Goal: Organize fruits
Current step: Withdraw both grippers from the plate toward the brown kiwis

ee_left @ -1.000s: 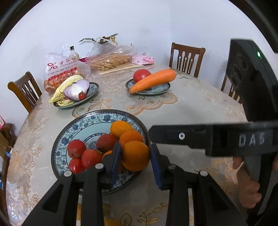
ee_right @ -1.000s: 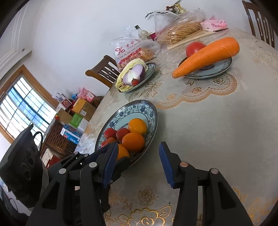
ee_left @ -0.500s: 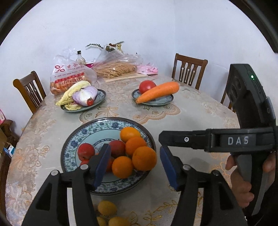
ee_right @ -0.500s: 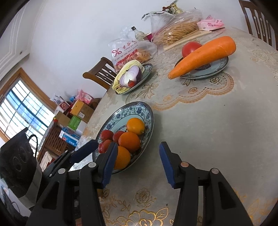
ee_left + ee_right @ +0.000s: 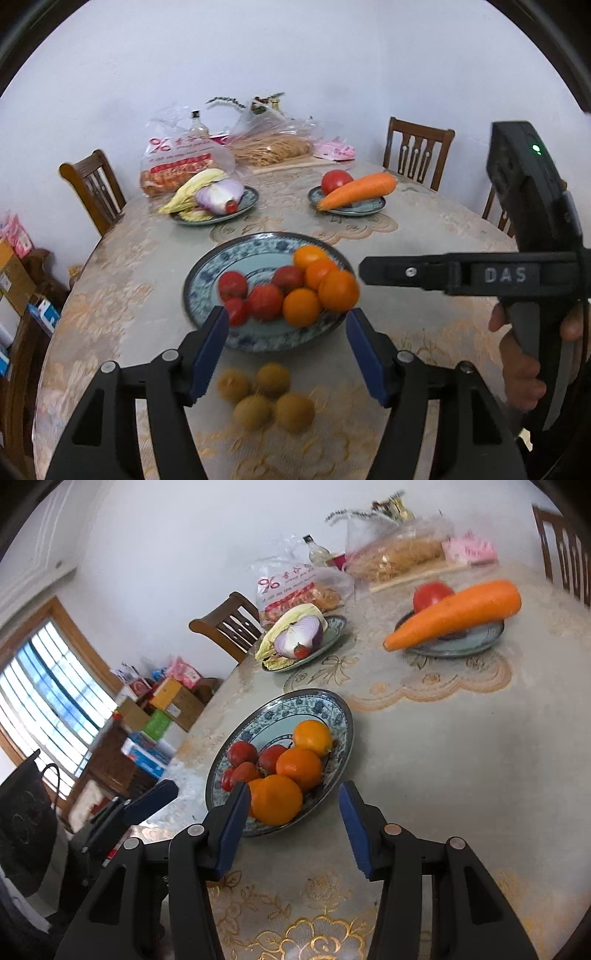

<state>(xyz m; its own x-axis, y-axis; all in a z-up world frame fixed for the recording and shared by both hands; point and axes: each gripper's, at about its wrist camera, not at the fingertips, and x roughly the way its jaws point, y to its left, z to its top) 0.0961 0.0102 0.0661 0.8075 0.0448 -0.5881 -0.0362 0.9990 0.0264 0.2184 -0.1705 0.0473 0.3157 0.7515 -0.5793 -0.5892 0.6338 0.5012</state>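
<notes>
- Left black two-finger gripper with blue pads (image 5: 287,345): jaws spread wide, nothing held, raised above the near table edge.
- Right black two-finger gripper with blue pads (image 5: 291,825): jaws spread wide, nothing held; seen side-on in the left wrist view, gripped by a bare hand (image 5: 524,363).
- Directly below the left gripper: four small yellow-brown round fruits (image 5: 266,395), clustered and touching, resting on the tablecloth just in front of the big plate.
- Just beyond both grippers: large blue-and-white patterned ceramic plate (image 5: 207,273), (image 5: 332,709).
- On that plate: four round oranges (image 5: 318,286), (image 5: 291,771) grouped on the right side, touching four red round fruits (image 5: 258,297), (image 5: 245,762) on the left side.
- Farther back, left: small plate with yellow-green leaves, halved purple onion and small red tomato (image 5: 212,197).
- Farther back, right: small plate bearing long orange carrot (image 5: 356,190), (image 5: 454,614) and red tomato (image 5: 335,181).
- Support: round table with beige floral tablecloth (image 5: 129,266).
- Far table edge: plastic bags of food (image 5: 221,155).
</notes>
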